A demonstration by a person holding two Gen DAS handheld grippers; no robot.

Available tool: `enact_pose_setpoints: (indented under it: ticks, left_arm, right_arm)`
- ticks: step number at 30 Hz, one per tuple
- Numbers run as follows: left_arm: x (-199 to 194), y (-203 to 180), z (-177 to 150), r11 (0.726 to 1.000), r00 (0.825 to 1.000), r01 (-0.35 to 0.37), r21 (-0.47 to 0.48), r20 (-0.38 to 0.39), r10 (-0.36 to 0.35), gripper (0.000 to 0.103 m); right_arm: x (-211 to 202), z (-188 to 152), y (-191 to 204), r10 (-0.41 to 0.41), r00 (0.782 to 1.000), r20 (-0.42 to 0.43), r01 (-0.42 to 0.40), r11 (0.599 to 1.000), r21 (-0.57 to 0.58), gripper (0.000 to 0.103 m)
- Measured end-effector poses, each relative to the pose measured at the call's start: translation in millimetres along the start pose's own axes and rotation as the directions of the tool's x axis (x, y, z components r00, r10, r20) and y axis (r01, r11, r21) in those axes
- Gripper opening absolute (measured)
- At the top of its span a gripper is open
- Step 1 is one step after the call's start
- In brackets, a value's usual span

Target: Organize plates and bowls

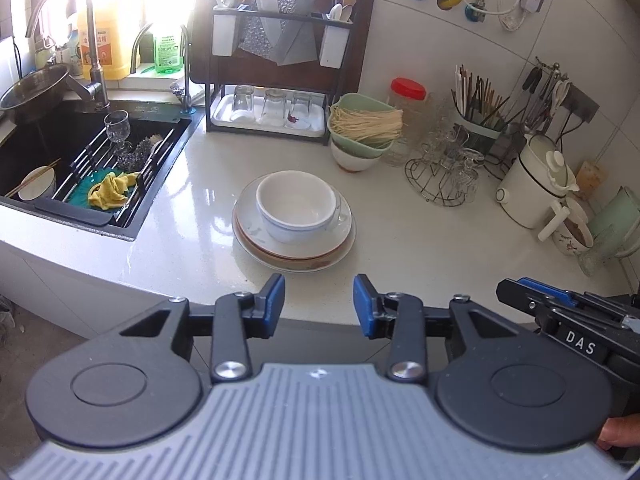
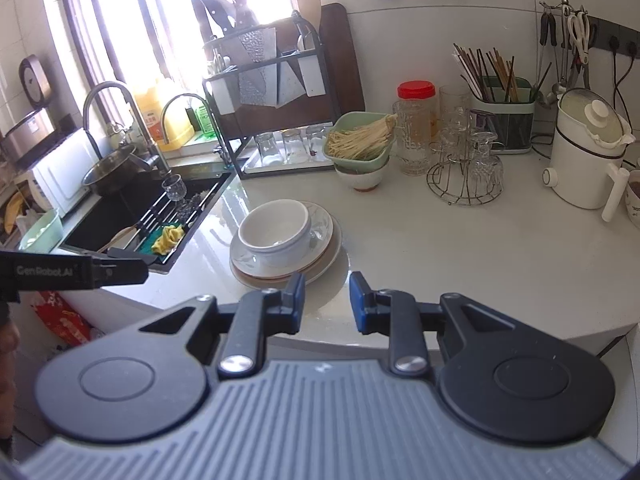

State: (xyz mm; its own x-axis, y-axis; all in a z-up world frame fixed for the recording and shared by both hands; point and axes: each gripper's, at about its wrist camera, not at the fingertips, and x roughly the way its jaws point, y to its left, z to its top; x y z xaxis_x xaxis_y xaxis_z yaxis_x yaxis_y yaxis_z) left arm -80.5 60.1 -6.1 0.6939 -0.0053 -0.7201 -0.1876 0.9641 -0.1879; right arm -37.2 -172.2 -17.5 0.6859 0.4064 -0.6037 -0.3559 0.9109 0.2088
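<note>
A stack of plates [image 1: 294,252] [image 2: 320,256] lies near the front edge of the white counter, with a white bowl [image 1: 298,206] [image 2: 276,230] standing upright on top. My left gripper [image 1: 319,304] hovers just in front of the stack, jaws apart and nothing between them. My right gripper [image 2: 326,302] hangs over the counter edge right of the stack, its jaws also apart and empty. Another white bowl [image 1: 38,184] with chopsticks sits in the sink. The right gripper's fingers [image 1: 532,296] show at the right of the left wrist view.
A black sink [image 1: 24,148] with a rack, a glass and a yellow cloth [image 1: 110,190] lies left. Behind the stack stand a dish rack with upturned glasses [image 1: 272,106], a green bowl of noodles [image 1: 366,124] on a white bowl, a glass stand [image 1: 448,172] and a white kettle [image 1: 532,184].
</note>
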Motion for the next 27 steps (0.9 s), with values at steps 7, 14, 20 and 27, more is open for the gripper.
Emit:
enact_pose_setpoints:
  ticks: [7, 14, 20, 27]
  left_arm:
    - [-2, 5, 1, 1.000, 1.000, -0.020, -0.013, 0.011, 0.020, 0.071]
    - [-1, 17, 0, 0.996, 0.998, -0.060, -0.063, 0.007, 0.061, 0.094]
    - [-3, 19, -1, 0.992, 0.993, -0.114, -0.045, 0.013, 0.115, 0.099]
    - [-4, 24, -2, 0.991, 0.993, -0.112, -0.075, 0.019, 0.114, 0.099]
  right_arm:
    - [3, 1, 1, -0.019, 1.000, -0.002, 0.019, 1.000, 0.018, 0.055]
    - [6, 3, 0, -0.034, 0.999, -0.001, 0.034, 0.999, 0.012, 0.085]
    - [7, 3, 2, -0.056, 0.998, 0.022, 0.056, 0.998, 0.013, 0.103]
    - [9, 3, 5, -0.041, 0.999, 0.015, 0.040, 0.999, 0.017, 0.103]
